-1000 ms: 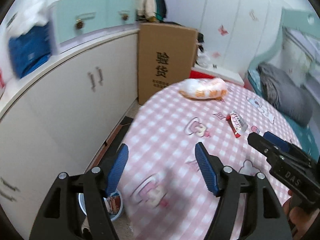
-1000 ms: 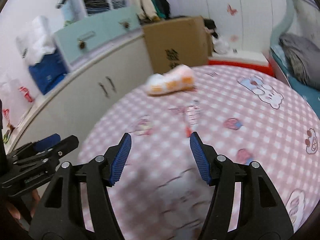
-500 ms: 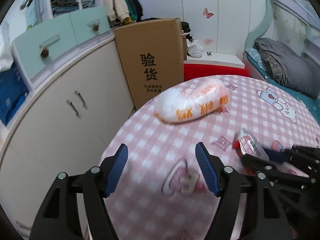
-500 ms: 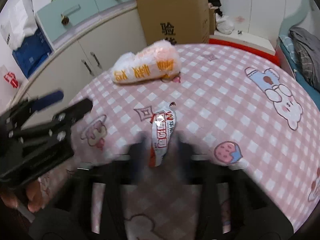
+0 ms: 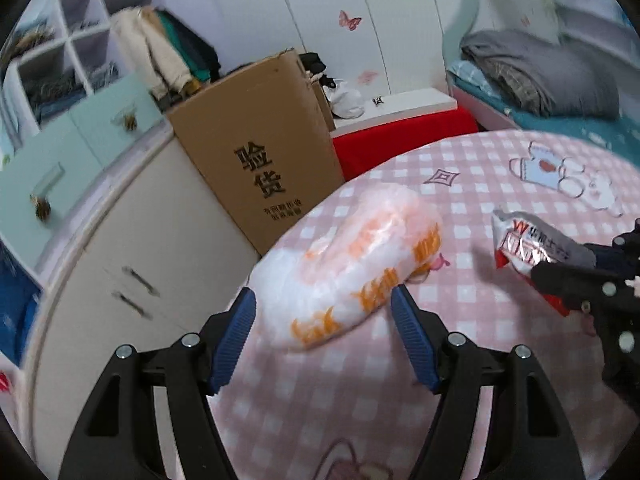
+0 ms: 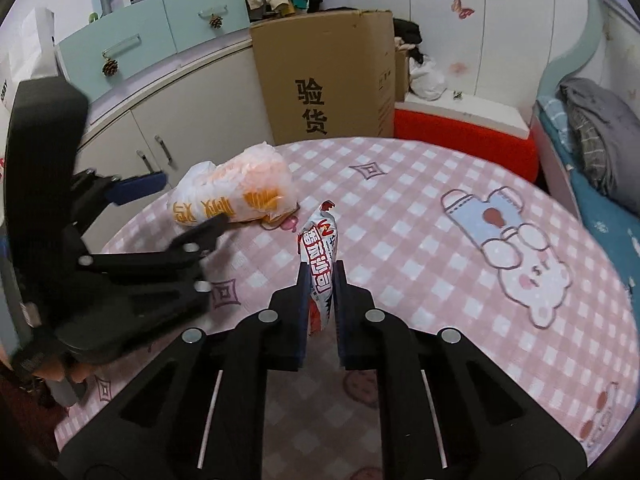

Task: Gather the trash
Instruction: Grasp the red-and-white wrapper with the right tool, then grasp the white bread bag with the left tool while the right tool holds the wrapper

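A: While my right gripper [image 6: 319, 280] sits at lower centre of the right wrist view, its jaws are closing, with the red, white and silver foil snack wrapper [image 6: 319, 256] between the blue pads. The wrapper stands nearly upright, its torn top poking above the fingertips.

B: Pads touching it?

A: Yes, both press its lower half; the pinch is narrow. In the left wrist view the same wrapper [image 5: 528, 246] shows at the right edge, with the black frame of the right gripper [image 5: 560, 276] clamped over its end.

B: And your left gripper?

A: My left gripper [image 5: 322, 322] is at lower centre of its own view, jaws spread wide. The crumpled white plastic bag with orange print [image 5: 348, 264] lies on the pink-and-white checked tablecloth with cartoon prints [image 5: 480, 176], and its near end reaches in between my blue fingertips. I cannot tell whether the right pad touches the bag; the left pad looks just beside it, apart.

B: Where is that bag in the other view?

A: Left of centre in the right wrist view [image 6: 236, 194], near the table's far-left rim, with my left gripper [image 6: 182, 206] straddling its near end. Part of a hand shows at the lower left edge under the black frame.

B: Background?

A: Tall brown cardboard box with black characters [image 6: 320, 80] beyond the table, upper centre; cream cabinet with pale-green drawers [image 6: 180, 104] at upper left; grey folded blanket [image 5: 540, 68] at upper right.
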`<control>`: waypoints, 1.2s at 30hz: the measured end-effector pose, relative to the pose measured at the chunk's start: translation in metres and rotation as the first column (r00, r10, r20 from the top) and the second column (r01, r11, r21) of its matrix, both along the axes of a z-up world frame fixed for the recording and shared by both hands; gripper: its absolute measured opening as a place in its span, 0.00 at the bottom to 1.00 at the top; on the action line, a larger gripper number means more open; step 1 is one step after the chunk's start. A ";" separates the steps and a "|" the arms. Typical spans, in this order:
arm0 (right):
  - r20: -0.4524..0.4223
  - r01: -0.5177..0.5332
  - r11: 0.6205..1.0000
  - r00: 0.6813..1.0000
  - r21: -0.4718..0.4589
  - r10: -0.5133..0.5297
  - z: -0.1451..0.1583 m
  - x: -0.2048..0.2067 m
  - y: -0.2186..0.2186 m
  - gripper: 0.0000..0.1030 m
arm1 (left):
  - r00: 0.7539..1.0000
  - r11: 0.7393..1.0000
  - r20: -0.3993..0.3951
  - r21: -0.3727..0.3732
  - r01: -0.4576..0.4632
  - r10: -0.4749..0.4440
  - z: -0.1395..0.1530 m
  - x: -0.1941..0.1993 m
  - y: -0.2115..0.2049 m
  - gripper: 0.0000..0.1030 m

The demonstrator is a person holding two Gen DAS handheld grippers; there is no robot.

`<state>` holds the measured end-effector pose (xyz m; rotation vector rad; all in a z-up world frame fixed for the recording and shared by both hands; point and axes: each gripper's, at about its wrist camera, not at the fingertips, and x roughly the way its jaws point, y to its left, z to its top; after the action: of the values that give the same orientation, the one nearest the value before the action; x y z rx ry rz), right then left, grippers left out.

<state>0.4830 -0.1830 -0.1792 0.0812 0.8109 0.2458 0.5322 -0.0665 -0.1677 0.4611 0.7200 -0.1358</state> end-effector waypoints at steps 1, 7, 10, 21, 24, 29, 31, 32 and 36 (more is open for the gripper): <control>-0.002 0.000 1.000 1.000 0.002 0.000 -0.002 0.002 0.000 0.11 | 1.000 1.000 -0.004 0.010 0.007 -0.006 -0.002 0.002 -0.003 0.67; -0.002 0.001 1.000 1.000 0.031 -0.001 -0.001 0.005 -0.003 0.11 | 0.999 1.000 -0.048 0.010 -0.004 0.005 -0.007 0.014 -0.007 0.58; 0.003 -0.006 0.999 1.000 0.034 0.006 0.000 0.003 -0.001 0.10 | 0.998 1.000 -0.061 -0.013 -0.025 0.024 -0.008 0.015 -0.001 0.43; 0.055 -0.060 0.997 0.997 0.051 0.058 0.024 -0.031 0.022 0.08 | 0.995 0.971 -0.059 -0.222 -0.087 0.075 0.034 -0.038 0.046 0.34; 0.069 -0.096 0.994 0.993 0.062 0.091 0.035 -0.050 0.037 0.08 | 0.995 0.962 -0.035 -0.253 -0.102 0.096 0.048 -0.066 0.063 0.34; 0.098 -0.164 0.983 0.983 0.087 0.155 0.055 -0.090 0.070 0.08 | 0.987 0.937 -0.030 -0.310 -0.160 0.158 0.060 -0.121 0.107 0.34; 0.104 -0.203 0.976 0.975 0.084 0.194 0.061 -0.106 0.090 0.08 | 0.979 0.921 -0.039 -0.333 -0.202 0.201 0.061 -0.142 0.129 0.34; 0.107 -0.226 0.971 0.970 0.081 0.217 0.063 -0.115 0.102 0.08 | 0.976 0.914 -0.042 -0.346 -0.214 0.212 0.062 -0.150 0.140 0.34; 0.111 -0.302 0.949 0.950 0.091 0.291 0.066 -0.143 0.145 0.08 | 0.955 0.879 -0.046 -0.381 -0.287 0.292 0.062 -0.193 0.186 0.34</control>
<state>0.3402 -0.0383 -0.1135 0.0474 0.7119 0.5748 0.3393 0.1195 -0.1054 -0.0259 0.7217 0.0103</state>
